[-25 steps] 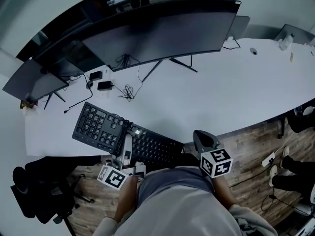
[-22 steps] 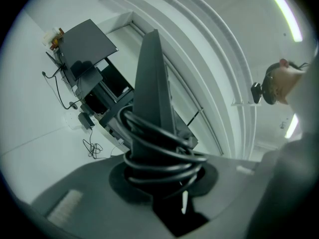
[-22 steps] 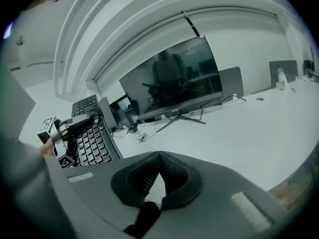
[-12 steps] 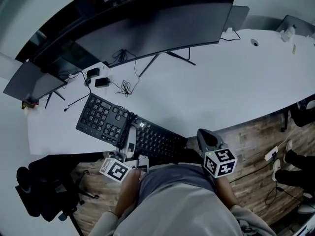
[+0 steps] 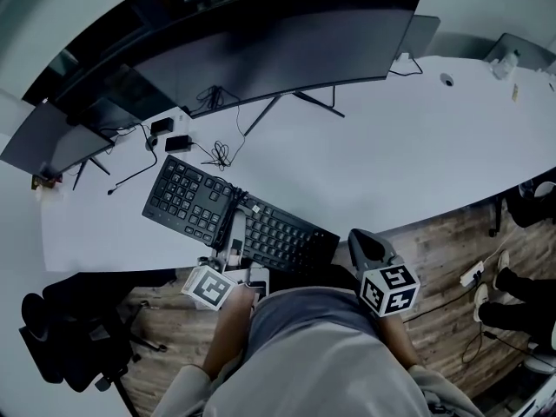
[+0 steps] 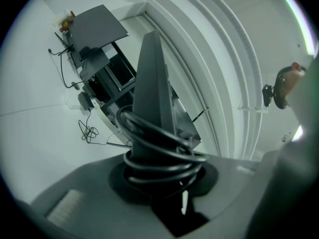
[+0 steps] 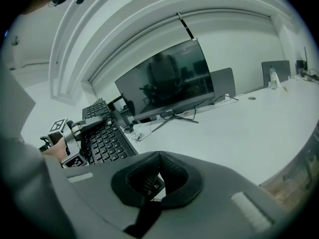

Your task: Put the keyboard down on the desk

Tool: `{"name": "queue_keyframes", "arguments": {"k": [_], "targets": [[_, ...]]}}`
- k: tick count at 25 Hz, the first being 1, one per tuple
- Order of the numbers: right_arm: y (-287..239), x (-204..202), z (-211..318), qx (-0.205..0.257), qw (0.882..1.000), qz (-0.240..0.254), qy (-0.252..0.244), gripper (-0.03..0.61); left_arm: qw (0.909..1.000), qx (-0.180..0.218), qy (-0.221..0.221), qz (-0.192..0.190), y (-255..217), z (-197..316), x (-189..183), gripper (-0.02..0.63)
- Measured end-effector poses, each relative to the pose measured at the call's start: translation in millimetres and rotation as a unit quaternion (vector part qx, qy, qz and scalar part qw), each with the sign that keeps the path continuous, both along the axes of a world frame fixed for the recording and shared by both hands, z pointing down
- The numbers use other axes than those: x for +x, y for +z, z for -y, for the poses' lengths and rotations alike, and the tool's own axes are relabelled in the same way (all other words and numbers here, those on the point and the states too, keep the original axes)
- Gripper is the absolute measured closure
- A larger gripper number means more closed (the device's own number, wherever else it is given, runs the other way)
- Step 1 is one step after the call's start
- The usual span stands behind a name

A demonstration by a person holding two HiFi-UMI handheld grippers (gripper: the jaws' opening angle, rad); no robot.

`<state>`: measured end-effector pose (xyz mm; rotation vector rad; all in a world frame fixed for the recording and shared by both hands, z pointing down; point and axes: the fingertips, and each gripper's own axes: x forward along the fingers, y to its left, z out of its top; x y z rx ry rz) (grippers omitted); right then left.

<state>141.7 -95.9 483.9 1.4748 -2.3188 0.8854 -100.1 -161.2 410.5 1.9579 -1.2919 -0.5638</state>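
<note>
keyboard [image 5: 187, 196]: matt black plastic, as I read it
desk [image 5: 391, 146]: smooth matt white
monitor [image 5: 287, 46]: glossy dark screen; I see reflections
floor [image 5: 443, 250]: wood planks
cable [image 6: 159, 156]: smooth black, slight sheen

Blk keyboard [image 5: 187, 200], white desk [image 5: 391, 163], blk monitor [image 5: 287, 55], brown wood floor [image 5: 443, 259].

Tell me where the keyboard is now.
Head view, lower left: the keyboard is clamped in the left tongs over the near edge of the desk, in front of the monitor.

Probably an office: wide monitor [image 5: 278, 50], second screen [image 5: 52, 142], long white desk [image 5: 417, 137].
</note>
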Motion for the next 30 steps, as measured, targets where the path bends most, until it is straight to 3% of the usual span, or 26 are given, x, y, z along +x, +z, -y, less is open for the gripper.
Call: {"name": "queue_keyframes", "arguments": {"k": [5,15,27,30], "targets": [[-1.2,-2.2,-0.5,0.005,1.0,-0.029,-0.003,0.583,0.9992,-0.005,-0.002,-0.039,9.9,2.9,0.0,0.614],[-4.7,-14.6,-4.4,0.013,0.998,-0.064,-0.025,0.583,0.9965,-0.034,-0.013,-0.075,39.0,6.3,-3.0,0.614],[-6.6,-17.7,-3.1,0.015,0.997,-0.067,-0.034,0.583,0.989,-0.064,-0.043,-0.126,69.6,10.1,-0.6,0.614],[-6.1,-18.0,-2.6,0.016,0.997,-0.069,-0.037,0.583,0.9881,-0.081,-0.046,-0.123,81.6,11.6,-0.5,0.614]]}}
